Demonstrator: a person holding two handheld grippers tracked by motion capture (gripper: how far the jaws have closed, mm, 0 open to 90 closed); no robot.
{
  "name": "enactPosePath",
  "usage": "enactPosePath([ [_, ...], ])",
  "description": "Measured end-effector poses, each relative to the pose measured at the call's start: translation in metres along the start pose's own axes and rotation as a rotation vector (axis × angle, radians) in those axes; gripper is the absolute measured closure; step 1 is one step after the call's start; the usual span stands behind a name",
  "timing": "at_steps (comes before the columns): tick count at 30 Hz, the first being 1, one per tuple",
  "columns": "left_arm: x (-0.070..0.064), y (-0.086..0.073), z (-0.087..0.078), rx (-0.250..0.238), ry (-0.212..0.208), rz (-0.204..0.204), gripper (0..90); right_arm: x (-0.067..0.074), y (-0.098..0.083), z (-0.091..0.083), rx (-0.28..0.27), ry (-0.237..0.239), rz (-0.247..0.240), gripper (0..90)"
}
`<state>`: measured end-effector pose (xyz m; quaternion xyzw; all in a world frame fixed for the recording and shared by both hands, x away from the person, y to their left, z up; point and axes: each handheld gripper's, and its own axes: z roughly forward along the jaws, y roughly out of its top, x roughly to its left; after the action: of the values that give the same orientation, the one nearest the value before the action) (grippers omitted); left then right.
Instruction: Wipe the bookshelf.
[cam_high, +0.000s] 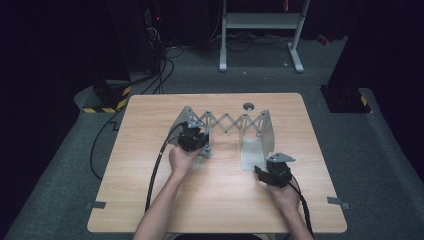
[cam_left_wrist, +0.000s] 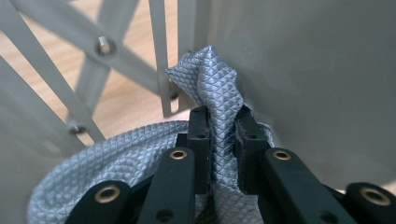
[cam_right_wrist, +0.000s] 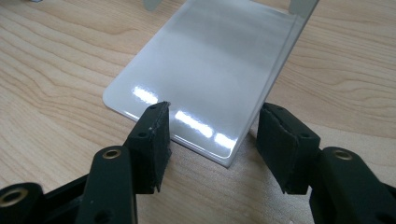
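Both forearms are bare, with no sleeves in sight. Each hand carries a black two-jaw claw, left claw (cam_high: 192, 138) and right claw (cam_high: 276, 171). Brass-ringed screw holes dot their black arms. A grey three-cornered plate tops each, and a thick black cable trails back from each.

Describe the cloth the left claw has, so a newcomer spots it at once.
On the wooden table stands a grey metal rack with a scissor lattice. At its left end plate, the left claw pinches a silver-grey cloth, the only soft, diamond-textured thing among hard metal.
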<state>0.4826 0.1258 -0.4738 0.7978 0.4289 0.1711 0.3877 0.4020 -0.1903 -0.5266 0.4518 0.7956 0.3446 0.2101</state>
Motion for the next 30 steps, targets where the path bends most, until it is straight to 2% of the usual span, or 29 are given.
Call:
enactPosePath([
  [4, -0.001, -0.007, 0.012, 0.054, 0.017, 0.013, 79.1, 0.0, 0.0, 0.0, 0.0, 0.0, 0.0, 44.9],
  [7, -0.001, -0.012, 0.02, 0.11, 0.03, 0.043, 78.9, 0.0, 0.0, 0.0, 0.0, 0.0, 0.0, 44.9],
  [11, 0.0, -0.012, 0.019, 0.108, 0.022, 0.031, 79.0, 0.0, 0.0, 0.0, 0.0, 0.0, -0.001, 44.9],
  [15, -0.001, -0.008, 0.007, 0.064, 0.004, 0.022, 79.1, 0.0, 0.0, 0.0, 0.0, 0.0, 0.0, 44.9],
  [24, -0.011, 0.013, -0.035, -0.048, 0.012, 0.072, 79.1, 0.0, 0.0, 0.0, 0.0, -0.001, 0.0, 44.9],
  [26, -0.012, 0.016, -0.043, -0.067, 0.006, 0.071, 79.1, 0.0, 0.0, 0.0, 0.0, -0.001, 0.0, 44.9],
  [30, -0.016, 0.022, -0.055, -0.081, 0.013, 0.1, 79.1, 0.0, 0.0, 0.0, 0.0, -0.001, 0.0, 44.9],
])
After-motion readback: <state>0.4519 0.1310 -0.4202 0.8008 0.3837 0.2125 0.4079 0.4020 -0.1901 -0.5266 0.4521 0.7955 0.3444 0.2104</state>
